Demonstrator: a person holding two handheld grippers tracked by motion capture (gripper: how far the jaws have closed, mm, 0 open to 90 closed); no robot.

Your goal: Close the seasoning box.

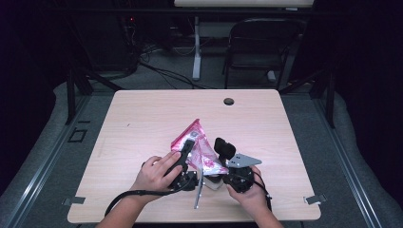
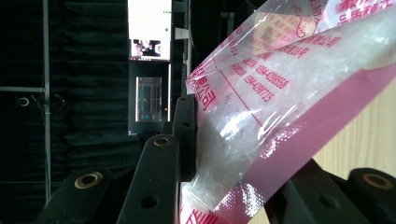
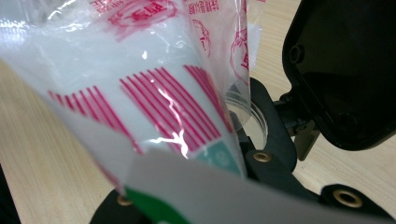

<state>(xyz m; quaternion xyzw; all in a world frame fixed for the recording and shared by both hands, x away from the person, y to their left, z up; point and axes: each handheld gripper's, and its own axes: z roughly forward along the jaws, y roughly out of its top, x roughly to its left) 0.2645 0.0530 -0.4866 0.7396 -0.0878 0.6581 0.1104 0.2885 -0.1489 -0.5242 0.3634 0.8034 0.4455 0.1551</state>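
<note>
Running its long axis up and away from the person over the bench (image 1: 142, 114), the pink bag (image 1: 197, 145) sat between both grippers, left gripper (image 1: 186, 151) jaws clamping its left edge, right gripper (image 1: 223, 148) jaws closed on its lower end.

The bag (image 1: 197, 147) was thin, glossy plastic film, crinkled, clear with pink print. The table (image 1: 142, 118) looked like pale, matt wood-grain laminate. The gripper jaws were black, smooth, faintly shiny plastic with brass-coloured rivets.
</note>
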